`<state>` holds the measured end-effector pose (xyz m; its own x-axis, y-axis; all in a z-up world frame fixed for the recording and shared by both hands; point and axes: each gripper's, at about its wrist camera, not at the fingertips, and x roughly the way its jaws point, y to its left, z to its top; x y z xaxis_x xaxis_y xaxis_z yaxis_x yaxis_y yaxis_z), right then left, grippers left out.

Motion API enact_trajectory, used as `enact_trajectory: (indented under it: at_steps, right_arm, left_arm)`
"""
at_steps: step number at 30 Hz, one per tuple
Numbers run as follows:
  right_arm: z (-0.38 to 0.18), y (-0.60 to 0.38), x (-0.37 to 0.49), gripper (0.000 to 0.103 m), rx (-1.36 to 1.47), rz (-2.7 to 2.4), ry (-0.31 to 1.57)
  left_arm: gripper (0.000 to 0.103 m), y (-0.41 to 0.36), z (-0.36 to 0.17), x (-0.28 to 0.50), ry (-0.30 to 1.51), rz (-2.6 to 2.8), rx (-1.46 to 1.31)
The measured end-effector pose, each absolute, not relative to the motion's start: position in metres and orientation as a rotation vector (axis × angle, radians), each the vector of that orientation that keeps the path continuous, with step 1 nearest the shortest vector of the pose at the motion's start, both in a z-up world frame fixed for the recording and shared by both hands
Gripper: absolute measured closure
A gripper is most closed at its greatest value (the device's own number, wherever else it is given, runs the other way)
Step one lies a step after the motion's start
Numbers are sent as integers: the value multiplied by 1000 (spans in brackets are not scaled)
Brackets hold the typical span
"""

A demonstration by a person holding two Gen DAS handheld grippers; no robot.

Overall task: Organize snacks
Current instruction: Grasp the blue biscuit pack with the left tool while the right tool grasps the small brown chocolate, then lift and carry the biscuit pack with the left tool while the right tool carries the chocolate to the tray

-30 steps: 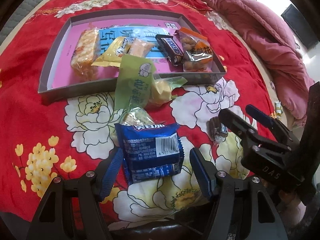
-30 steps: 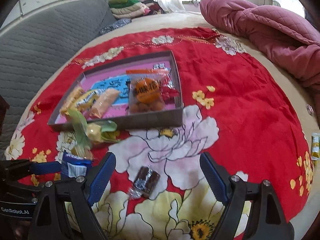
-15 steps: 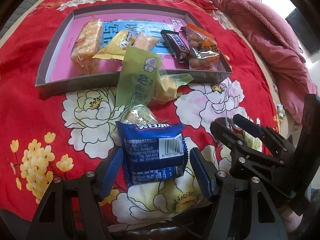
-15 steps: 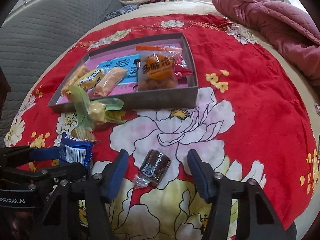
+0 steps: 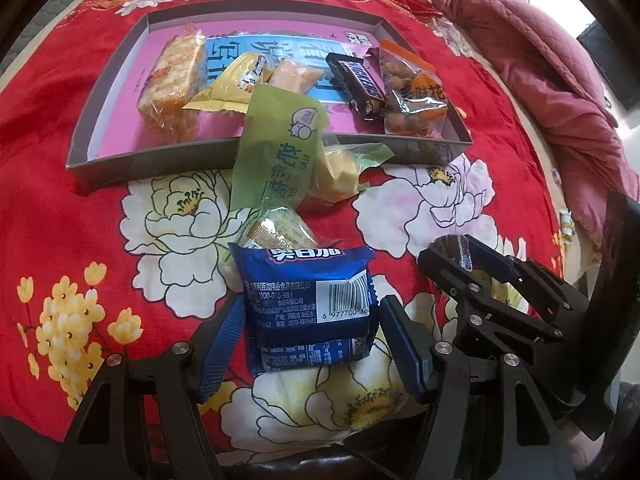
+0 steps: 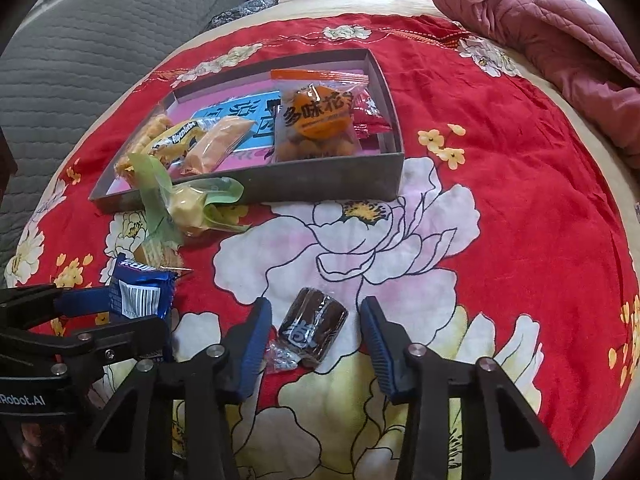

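My left gripper straddles the blue packet, jaws wide. Right gripper wide around the brown candy; tray at 12 o'clock.

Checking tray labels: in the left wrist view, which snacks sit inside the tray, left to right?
Inside the tray: rice cracker bar → yellow packet → orange packet → Snickers bar → orange-label nut bag. The green wrapper overlaps the front wall, so it is left out.
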<state>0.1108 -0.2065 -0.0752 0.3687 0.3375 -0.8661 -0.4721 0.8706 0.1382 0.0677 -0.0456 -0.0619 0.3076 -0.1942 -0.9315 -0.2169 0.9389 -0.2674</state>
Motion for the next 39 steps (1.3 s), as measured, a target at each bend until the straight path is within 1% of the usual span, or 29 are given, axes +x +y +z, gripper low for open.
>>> enact_trajectory:
  at_steps: [2,10,17,25,30,39]
  right_arm:
    - [-76,-205,110,64,-148,530,1076]
    - [-74,-205,109,71,-145,541,1068]
    - [-72,-206,110,72,-129,551,1061]
    - [-72,-206,112,72,-119,556,1058]
    - [-69,-207,111,72,-112,562,1046]
    - [-63,-206,110,73,-98,586,1019]
  left_arm:
    - [32,-44,-65,68,1275,15,-390]
    - [32,-41,-70,66,1275,13,-430]
    - [32,-37,-70,64,1268,9,-461]
    - [40,-32,-72,61,1271,1,-490]
    - [48,-31,-70,59,1266,-10,-498]
    - [50,-26,-62,53,1253,-15,-495]
